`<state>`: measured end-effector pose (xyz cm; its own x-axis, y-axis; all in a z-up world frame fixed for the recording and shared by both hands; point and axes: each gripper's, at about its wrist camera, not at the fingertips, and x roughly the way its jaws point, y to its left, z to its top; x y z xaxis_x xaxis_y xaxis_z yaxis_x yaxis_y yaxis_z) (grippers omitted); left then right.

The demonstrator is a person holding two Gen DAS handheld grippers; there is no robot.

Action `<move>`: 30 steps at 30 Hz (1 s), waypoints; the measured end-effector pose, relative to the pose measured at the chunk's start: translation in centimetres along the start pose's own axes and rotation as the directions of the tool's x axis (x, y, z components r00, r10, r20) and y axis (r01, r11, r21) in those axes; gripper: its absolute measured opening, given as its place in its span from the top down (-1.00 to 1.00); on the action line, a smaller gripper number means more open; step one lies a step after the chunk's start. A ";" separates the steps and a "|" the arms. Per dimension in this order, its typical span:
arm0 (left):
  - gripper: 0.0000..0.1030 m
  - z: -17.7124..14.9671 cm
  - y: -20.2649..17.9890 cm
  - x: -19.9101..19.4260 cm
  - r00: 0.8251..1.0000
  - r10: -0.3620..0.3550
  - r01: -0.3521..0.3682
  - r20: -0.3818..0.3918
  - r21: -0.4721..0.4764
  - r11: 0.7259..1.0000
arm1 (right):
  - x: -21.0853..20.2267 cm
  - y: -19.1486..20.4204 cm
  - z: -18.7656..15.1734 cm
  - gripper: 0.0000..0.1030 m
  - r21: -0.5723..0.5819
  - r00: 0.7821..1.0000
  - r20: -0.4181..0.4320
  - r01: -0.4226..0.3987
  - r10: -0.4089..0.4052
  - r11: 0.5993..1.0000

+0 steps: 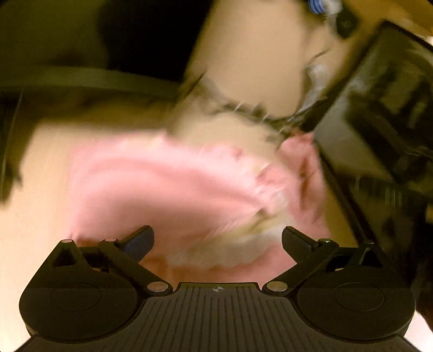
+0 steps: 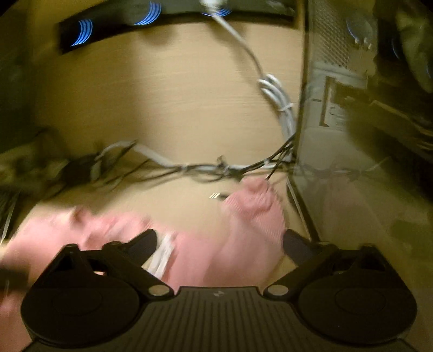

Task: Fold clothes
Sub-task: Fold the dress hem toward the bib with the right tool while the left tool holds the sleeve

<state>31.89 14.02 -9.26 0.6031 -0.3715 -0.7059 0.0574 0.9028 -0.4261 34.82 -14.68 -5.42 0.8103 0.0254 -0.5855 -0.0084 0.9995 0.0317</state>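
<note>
Pink garment (image 1: 173, 189): you have one only, a soft ribbed piece lying rumpled on the light wood desk (image 1: 243, 54). Both views are heavily smeared, so you cannot make out its outline or which part is a sleeve. A pale cream patch (image 1: 230, 249) sits on the cloth close to your left gripper (image 1: 217, 239), and in the right wrist view a narrow white strip (image 2: 163, 256) crosses the pink near the left finger (image 2: 140, 245).

Grippers: two. Your left gripper's jaws stand wide apart, cloth visible in the gap between them, nothing pinched. Your right gripper (image 2: 219, 243) has its jaws equally spread, the pink cloth running between them and rising in a ribbed bunched fold (image 2: 254, 205) toward the desk's right side.

Other items, counted:
- One grey computer case (image 2: 324, 108) standing along the desk's right edge, the garment's bunched end just beside it.
- One bundle of cables (image 2: 205, 169), white and black, crossing the desk beyond the garment and running to the case.
- One dark unit (image 2: 162, 21) at the far edge, showing three blue lit patches.
</note>
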 end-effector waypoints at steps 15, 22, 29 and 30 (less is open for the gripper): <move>-1.00 -2.3 2.7 -5.2 1.000 -0.020 0.021 0.011 -0.159 0.987 | 11.9 -2.4 1.6 0.72 0.010 0.991 -0.062 0.122 -0.121 0.992; -1.00 -2.7 4.6 -7.6 0.998 -0.050 0.058 0.049 -0.187 0.981 | 0.0 -0.1 3.6 0.83 -0.039 0.989 0.134 0.066 -0.060 0.997; -1.00 -3.2 5.7 -9.1 0.991 -0.103 0.117 0.082 -0.187 0.975 | -10.5 3.4 5.4 0.83 -0.072 0.954 0.298 0.002 0.019 0.997; -1.00 -3.3 5.8 -9.4 0.991 -0.107 0.121 0.085 -0.186 0.975 | -10.8 4.4 5.3 0.83 -0.073 0.952 0.303 -0.015 0.037 0.997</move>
<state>23.90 22.03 -7.00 0.6588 -0.4460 -0.6058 -0.0193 0.7950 -0.6063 29.16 -10.66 5.35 0.9490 0.0546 -0.3105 -0.0636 0.9978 -0.0188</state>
